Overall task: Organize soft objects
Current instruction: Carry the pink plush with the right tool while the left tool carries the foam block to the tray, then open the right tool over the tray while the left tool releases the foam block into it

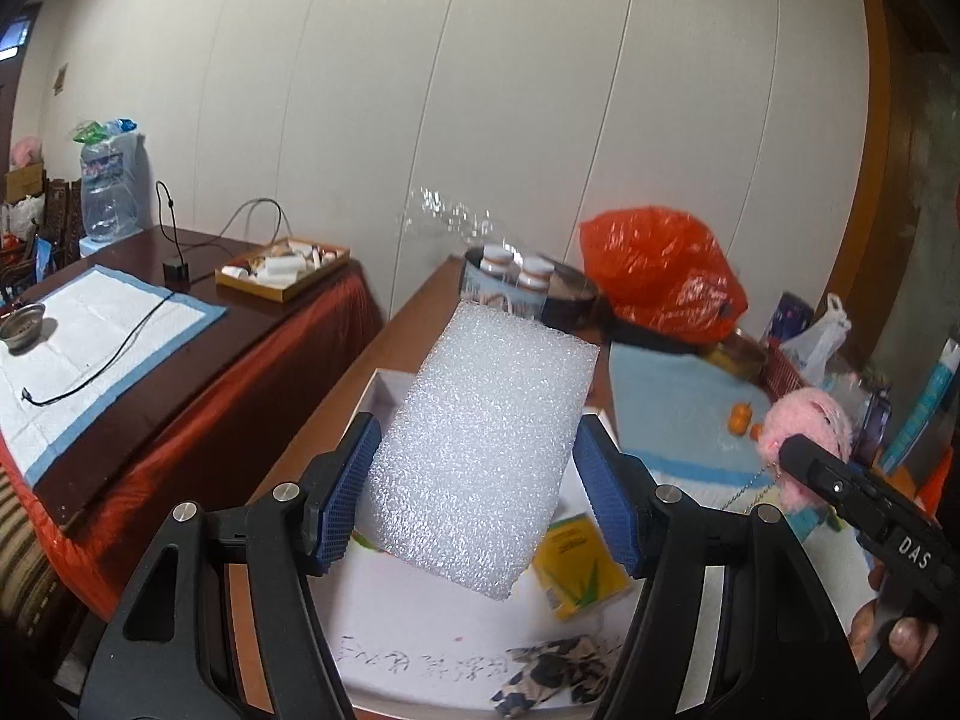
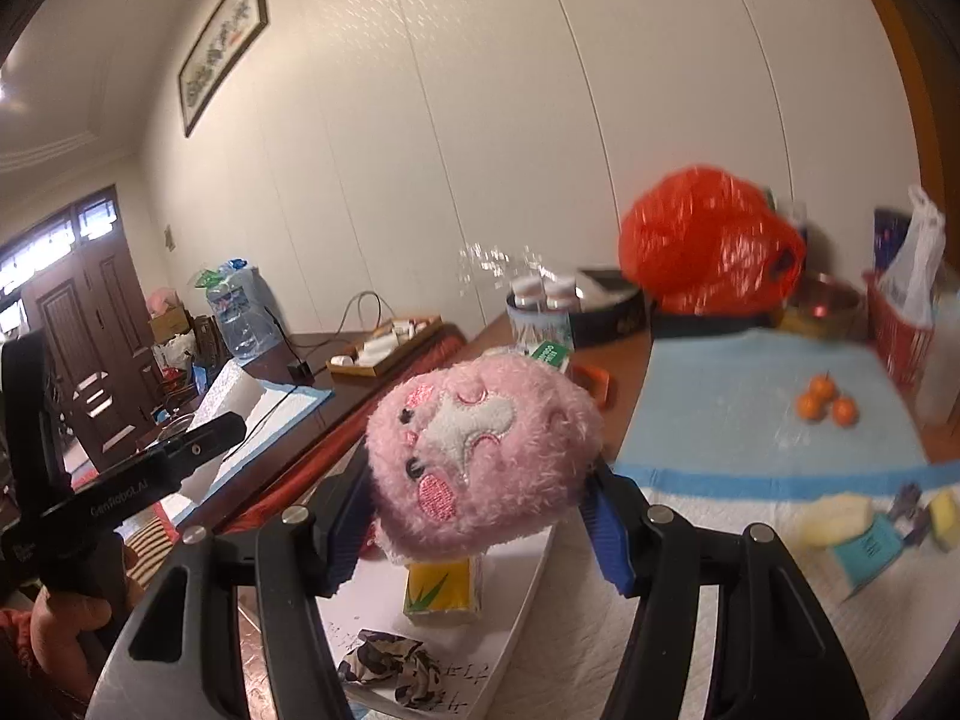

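**Left wrist and right wrist views: two soft items held over the white tray**

Left wrist view. Left gripper (image 1: pixel 477 474): jaws about half open, blue pads pressed on the long edges of a white foam block (image 1: pixel 480 450). Block carried tilted in the air above a white tray (image 1: pixel 390 387), far end raised. Judged very light, springy, open-celled; likely to dent under hard squeeze, unlikely to slip on ribbed pads. Best held across the narrow width, near mid-length, as now.

Right wrist view. Right gripper (image 2: pixel 480 516): jaws about half open, closed on the lower sides of a pink plush toy (image 2: pixel 480 450), embroidered face toward the camera. Toy held in the air over the near end of the same tray (image 2: pixel 528 588). Judged light, squashy, fuzzy; grip best through the thick middle of the body, since fur alone may pull loose.

Already in the tray: yellow tissue pack (image 2: pixel 441 591), patterned crumpled cloth (image 2: pixel 390 663). Handwriting on tray floor, unreadable.

Nearby, not handled: orange plastic bag (image 2: pixel 708 246), three small oranges (image 2: pixel 825 405) on a blue pad.
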`<state>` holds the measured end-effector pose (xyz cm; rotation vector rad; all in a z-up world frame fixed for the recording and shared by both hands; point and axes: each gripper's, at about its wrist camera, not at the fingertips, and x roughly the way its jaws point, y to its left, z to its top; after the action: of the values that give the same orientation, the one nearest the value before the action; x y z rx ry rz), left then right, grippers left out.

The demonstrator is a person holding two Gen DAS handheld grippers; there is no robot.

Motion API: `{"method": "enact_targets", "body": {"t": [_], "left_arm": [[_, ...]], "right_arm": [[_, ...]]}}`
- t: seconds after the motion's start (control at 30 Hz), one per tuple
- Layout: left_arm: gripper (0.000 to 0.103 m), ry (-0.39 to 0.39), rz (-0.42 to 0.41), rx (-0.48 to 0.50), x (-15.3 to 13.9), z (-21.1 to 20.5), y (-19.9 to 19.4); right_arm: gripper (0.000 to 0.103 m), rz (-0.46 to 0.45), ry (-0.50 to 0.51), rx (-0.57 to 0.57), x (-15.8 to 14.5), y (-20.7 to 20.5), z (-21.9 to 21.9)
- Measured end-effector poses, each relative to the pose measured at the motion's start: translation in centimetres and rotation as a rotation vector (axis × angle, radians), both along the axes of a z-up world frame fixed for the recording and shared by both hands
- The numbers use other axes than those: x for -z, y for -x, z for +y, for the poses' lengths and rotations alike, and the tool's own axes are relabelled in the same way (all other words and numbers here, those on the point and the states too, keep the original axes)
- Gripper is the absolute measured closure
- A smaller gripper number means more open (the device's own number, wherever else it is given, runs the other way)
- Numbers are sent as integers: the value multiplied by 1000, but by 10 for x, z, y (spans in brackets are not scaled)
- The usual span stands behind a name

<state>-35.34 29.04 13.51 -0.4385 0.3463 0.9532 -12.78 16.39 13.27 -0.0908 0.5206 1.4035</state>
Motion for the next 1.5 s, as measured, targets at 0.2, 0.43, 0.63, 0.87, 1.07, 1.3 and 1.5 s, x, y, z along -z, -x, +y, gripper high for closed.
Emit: {"method": "enact_targets", "body": {"t": [0.2, 0.43, 0.63, 0.87, 1.07, 1.3, 1.5], "left_arm": [[36, 29, 55, 49, 17, 13, -6], [36, 76, 122, 125, 43, 17, -14], [36, 97, 134, 149, 52, 22, -13], [36, 122, 143, 175, 58, 26, -16], [7, 156, 111, 155, 64, 32, -10], [0, 115, 77, 100, 55, 29, 1], [0, 95, 48, 101, 46, 18, 4]], "right_arm": [[40, 17, 64, 23, 19, 6, 28], [40, 8, 92, 25, 19, 17, 68], [40, 26, 120, 29, 25, 23, 92], [39, 49, 188, 24, 42, 25, 112], [15, 56, 190, 48, 46, 25, 112], [14, 77, 161, 93, 44, 24, 96], [13, 89, 169, 94, 47, 26, 83]]}}
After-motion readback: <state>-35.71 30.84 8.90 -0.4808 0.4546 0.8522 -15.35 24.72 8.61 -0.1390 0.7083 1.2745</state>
